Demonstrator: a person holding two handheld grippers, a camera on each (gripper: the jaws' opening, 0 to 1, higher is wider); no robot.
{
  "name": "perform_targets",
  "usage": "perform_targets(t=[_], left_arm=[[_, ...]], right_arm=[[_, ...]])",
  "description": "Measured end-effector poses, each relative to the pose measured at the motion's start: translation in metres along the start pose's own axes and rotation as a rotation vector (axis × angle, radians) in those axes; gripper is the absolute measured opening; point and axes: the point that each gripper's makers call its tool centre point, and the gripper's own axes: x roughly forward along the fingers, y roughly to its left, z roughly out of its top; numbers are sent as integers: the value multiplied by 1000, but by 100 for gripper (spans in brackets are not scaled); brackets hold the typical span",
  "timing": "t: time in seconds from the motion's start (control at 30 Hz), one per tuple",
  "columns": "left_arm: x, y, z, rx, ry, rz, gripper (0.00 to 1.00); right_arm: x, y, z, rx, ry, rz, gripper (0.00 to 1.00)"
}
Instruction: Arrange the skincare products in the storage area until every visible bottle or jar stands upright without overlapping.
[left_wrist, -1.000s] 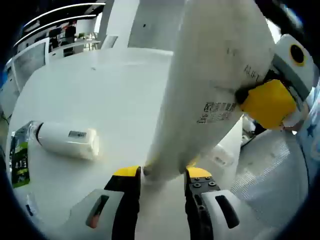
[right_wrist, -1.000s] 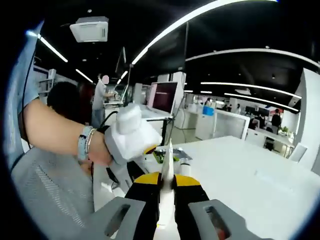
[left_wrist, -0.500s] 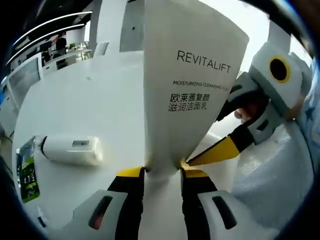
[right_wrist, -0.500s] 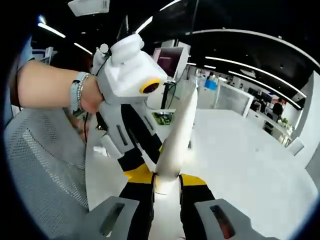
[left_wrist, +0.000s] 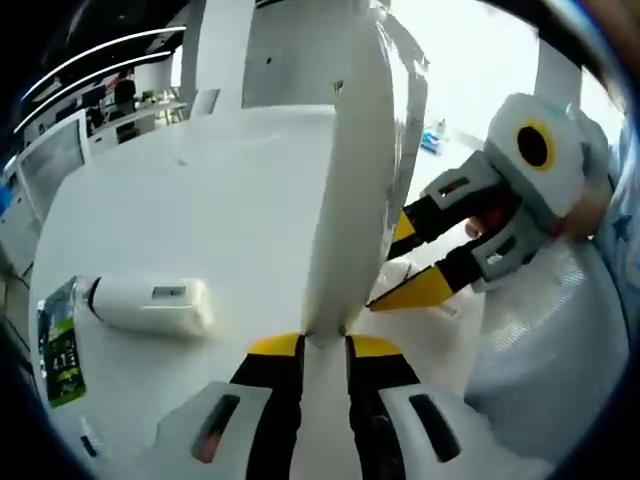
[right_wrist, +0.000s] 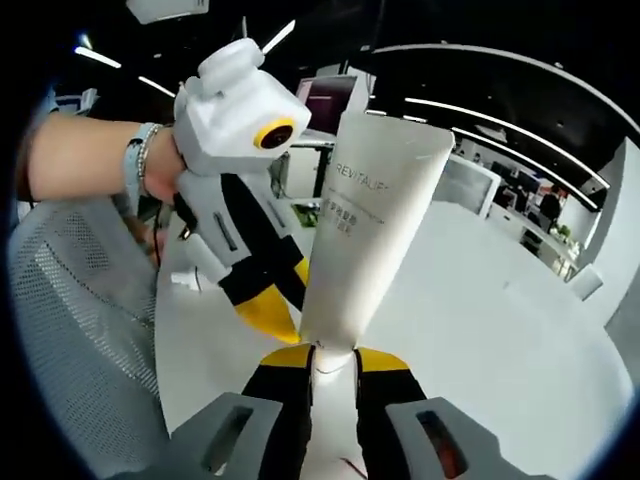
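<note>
Tube (left_wrist: 360, 180) has rolled ~1/4 turn: edge-on in left gripper view, print facing R gripper (right_wrist: 332, 362). L gripper (left_wrist: 322, 345) clenched on its cap end, above table (left_wrist: 200, 200). R jaws flank neck; grip unclear.

Left gripper view: low, close behind white tube (left_wrist: 362, 180), facing across bench (left_wrist: 200, 190) toward far office. Right gripper view: equally close, facing opposite way — left tool (right_wrist: 290, 310) beside tube (right_wrist: 365, 230). Shared: tube, bench (right_wrist: 500, 300).
</note>
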Motion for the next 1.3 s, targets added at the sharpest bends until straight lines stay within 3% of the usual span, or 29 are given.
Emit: perform_targets(t=[0.17,0.43,0.53,0.6,0.77,0.8,0.9,1.1,1.3], left_arm=[[5,0,3,39,-4,33,14],[18,4,6,60,-10,107,14],[21,6,6,58,-6,125,15],[22,7,8,59,-13,139,15],[27,9,15,55,-36,182,15],[28,9,16,51,-42,193,15],[32,8,20,50,-53,212,15],[38,5,25,42,-73,222,14],[40,5,25,37,-75,221,14]], right_arm=[[-1,-5,-1,17,5,-13,7],[-8,-23,-2,132,-4,-43,6],[-15,-35,-10,198,28,-76,6],[-26,-46,-13,292,38,-87,5],[-48,-65,1,419,-33,-102,6],[-52,-63,-2,444,-22,-95,10],[-56,-46,-24,480,104,-58,20],[-53,-22,-58,453,252,-60,20],[-47,-16,-65,455,299,-71,22]])
